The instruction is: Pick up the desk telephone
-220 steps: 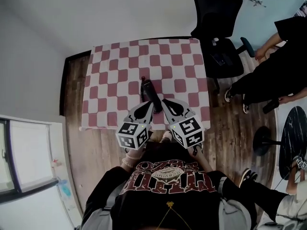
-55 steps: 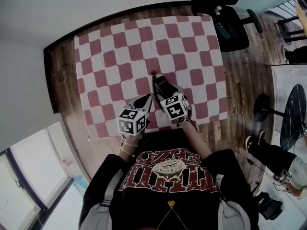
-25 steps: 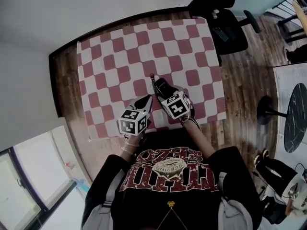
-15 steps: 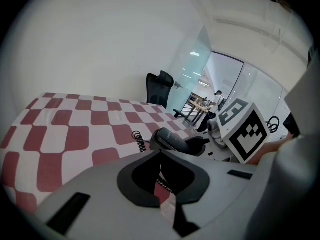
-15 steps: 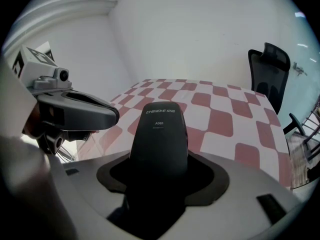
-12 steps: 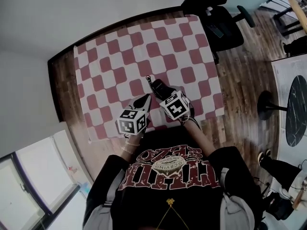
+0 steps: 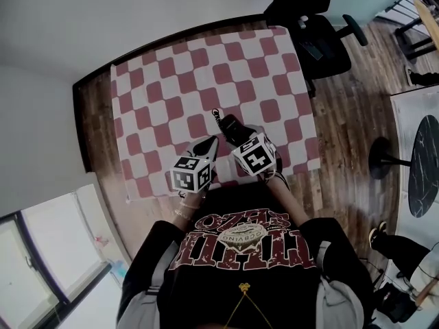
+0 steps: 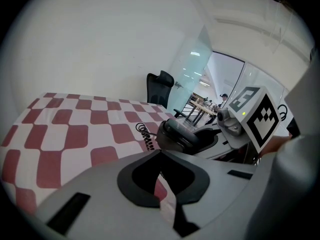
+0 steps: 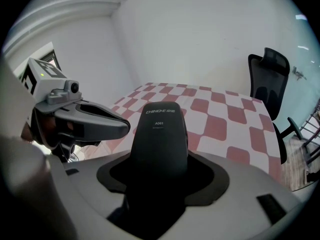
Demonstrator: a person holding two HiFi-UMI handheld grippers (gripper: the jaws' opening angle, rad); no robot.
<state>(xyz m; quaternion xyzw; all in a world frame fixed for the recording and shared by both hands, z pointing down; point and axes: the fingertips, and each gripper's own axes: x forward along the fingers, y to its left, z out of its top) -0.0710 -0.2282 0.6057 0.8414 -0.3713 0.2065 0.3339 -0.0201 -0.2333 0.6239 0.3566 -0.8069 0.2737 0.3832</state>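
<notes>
Right gripper (image 9: pixel 159 176) clenched on the desk telephone (image 9: pixel 160 134): black handset standing between the jaws, pale print on its far end; seen from the head, the telephone (image 7: pixel 230 125) lies over the near part of the table (image 7: pixel 171 74), a little right of centre; red-and-white check cloth (image 7: pixel 226 60) under it; coiled cord (image 7: pixel 217 115) runs off its far end onto the cloth; whether the handset is clear of the cloth, cannot tell.

Left gripper (image 8: pixel 160 156) just left of the right one, jaw tips pressed together, nothing between them; it points toward the handset, close to it but apart.

Black office chair (image 7: pixel 309 19) at the far right corner of the table; wood floor (image 7: pixel 343 115) to the right.
</notes>
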